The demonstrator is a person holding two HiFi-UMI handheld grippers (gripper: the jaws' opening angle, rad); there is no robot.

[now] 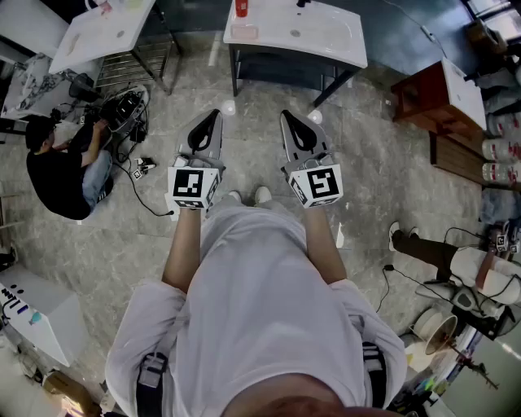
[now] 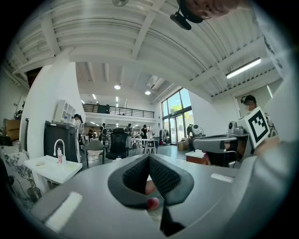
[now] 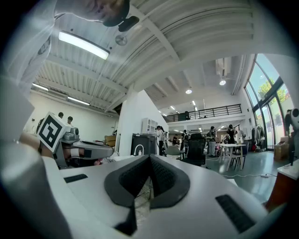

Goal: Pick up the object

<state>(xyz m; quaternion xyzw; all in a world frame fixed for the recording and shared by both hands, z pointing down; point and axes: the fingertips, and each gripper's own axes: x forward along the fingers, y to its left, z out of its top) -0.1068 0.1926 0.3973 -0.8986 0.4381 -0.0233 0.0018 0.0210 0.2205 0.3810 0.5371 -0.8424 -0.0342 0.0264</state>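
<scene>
Both grippers are held side by side at waist height, pointing forward over the grey stone floor. My left gripper (image 1: pixel 214 115) has its black pads closed tip to tip, with nothing gripped (image 2: pixel 149 157). My right gripper (image 1: pixel 286 116) is likewise shut and empty (image 3: pixel 149 157). Ahead stands a white-topped table (image 1: pixel 326 37), apart from both grippers. A small red object (image 1: pixel 241 8) and a pale pink one (image 1: pixel 244 32) sit at its far left. In the left gripper view, a white table (image 2: pixel 46 169) with a tap and a small bottle (image 2: pixel 59 156) is at the left.
A second white table (image 1: pixel 102 32) stands at the back left. A person in black (image 1: pixel 57 167) sits on the floor at the left among cables and gear. A red-brown cabinet (image 1: pixel 431 94) is at the right, with clutter (image 1: pixel 456 318) at the lower right.
</scene>
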